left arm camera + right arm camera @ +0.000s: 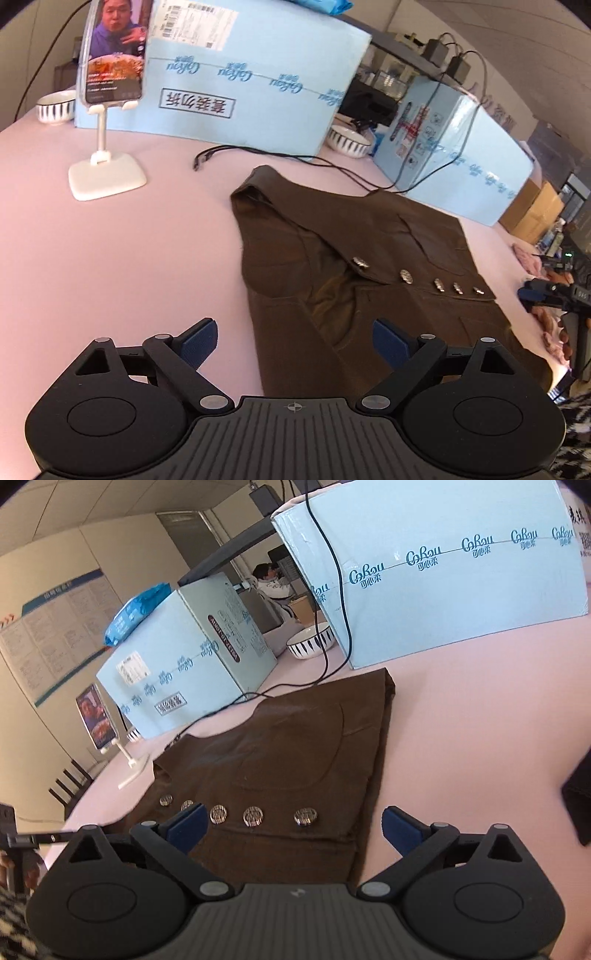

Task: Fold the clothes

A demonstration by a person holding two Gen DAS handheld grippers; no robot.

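Blue carton [443, 572] repeatedly reads "CoRou 可心柔".

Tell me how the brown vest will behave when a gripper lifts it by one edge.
The brown vest lies flat with soft folds, so it will probably droop and unfold. Its metal buttons may weigh down that edge slightly. The thin cloth looks light and may drag across the pink tabletop.

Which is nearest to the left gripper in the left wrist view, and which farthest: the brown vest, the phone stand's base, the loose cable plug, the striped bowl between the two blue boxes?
From the left gripper, jaws open:
1. Brown vest, directly ahead and to the right, on the table.
2. Phone stand's base, ahead on the left.
3. Loose cable plug, past the vest's far edge.
4. Striped bowl, far right, between the blue boxes.
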